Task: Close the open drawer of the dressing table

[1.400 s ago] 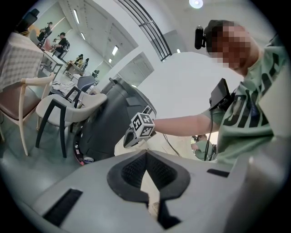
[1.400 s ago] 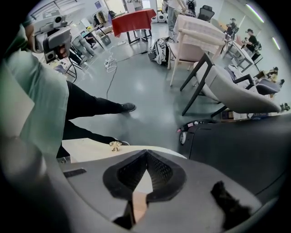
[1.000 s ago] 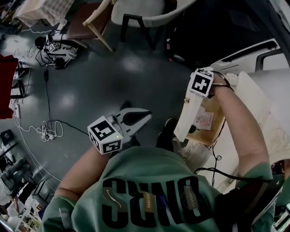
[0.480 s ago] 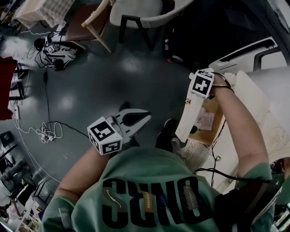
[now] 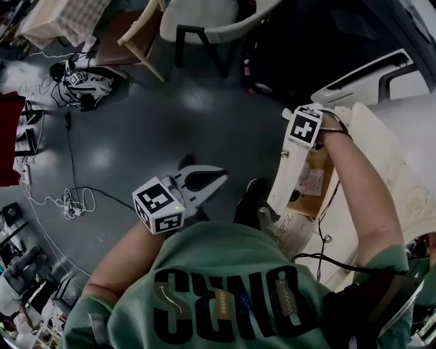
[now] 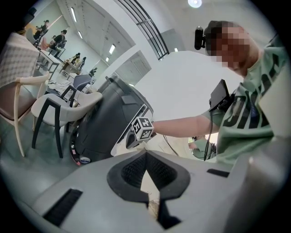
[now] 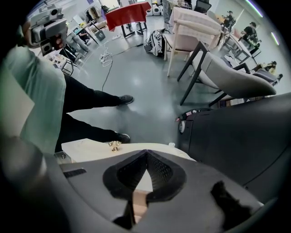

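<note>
The drawer (image 5: 315, 178) stands open from the dressing table (image 5: 409, 198) on my right. Its cream front (image 5: 281, 178) runs lengthwise toward my shoe (image 5: 249, 199), and its knob (image 7: 114, 144) faces the floor. My right gripper (image 7: 145, 155), jaws together on nothing, sits at the front's far end. My left gripper (image 6: 145, 158), closed and empty, hangs over bare floor. A chair (image 5: 204, 17) and a dark cabinet (image 5: 306, 48) stand beyond.

The grey floor (image 5: 136, 129) carries loose cables (image 5: 73, 199) and a white chair (image 5: 204, 13).
</note>
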A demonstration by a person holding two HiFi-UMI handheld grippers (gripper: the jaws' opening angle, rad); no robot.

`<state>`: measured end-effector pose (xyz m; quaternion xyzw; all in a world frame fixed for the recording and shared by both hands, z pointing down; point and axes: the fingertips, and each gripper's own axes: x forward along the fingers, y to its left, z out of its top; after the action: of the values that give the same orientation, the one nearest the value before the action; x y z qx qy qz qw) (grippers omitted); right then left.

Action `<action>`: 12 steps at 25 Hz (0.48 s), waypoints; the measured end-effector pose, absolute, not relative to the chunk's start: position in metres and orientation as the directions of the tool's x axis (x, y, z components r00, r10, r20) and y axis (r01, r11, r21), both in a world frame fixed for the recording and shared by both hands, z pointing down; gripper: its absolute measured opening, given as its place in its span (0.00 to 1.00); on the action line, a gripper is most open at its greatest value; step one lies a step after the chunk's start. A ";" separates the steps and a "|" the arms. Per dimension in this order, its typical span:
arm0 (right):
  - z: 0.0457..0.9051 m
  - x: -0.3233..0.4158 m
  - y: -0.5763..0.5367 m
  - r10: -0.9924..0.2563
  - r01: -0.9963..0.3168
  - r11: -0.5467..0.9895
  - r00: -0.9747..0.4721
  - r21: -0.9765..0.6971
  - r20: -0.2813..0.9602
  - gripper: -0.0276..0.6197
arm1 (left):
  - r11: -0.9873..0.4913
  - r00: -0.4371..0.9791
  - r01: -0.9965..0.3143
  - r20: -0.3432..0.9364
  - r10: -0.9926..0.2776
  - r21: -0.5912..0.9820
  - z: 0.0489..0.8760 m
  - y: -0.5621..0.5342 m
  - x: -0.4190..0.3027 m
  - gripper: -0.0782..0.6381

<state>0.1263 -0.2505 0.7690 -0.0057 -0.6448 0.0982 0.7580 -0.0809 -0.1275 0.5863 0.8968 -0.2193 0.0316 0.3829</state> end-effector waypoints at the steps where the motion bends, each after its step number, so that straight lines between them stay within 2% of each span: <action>1: 0.768 0.129 -0.250 0.156 -0.145 0.980 0.157 -0.134 0.975 0.06 | -0.612 0.902 -0.417 0.224 -0.368 0.673 0.586 -0.127 -0.080 0.12; 12: 0.763 0.159 -0.249 0.149 -0.173 0.978 0.204 -0.114 0.968 0.06 | -0.623 0.912 -0.401 0.225 -0.344 0.672 0.584 -0.128 -0.066 0.12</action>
<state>0.1586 -0.2493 0.7629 0.0098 -0.6225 0.1038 0.7757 -0.0665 -0.1282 0.5844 0.9000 -0.2069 0.0370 0.3819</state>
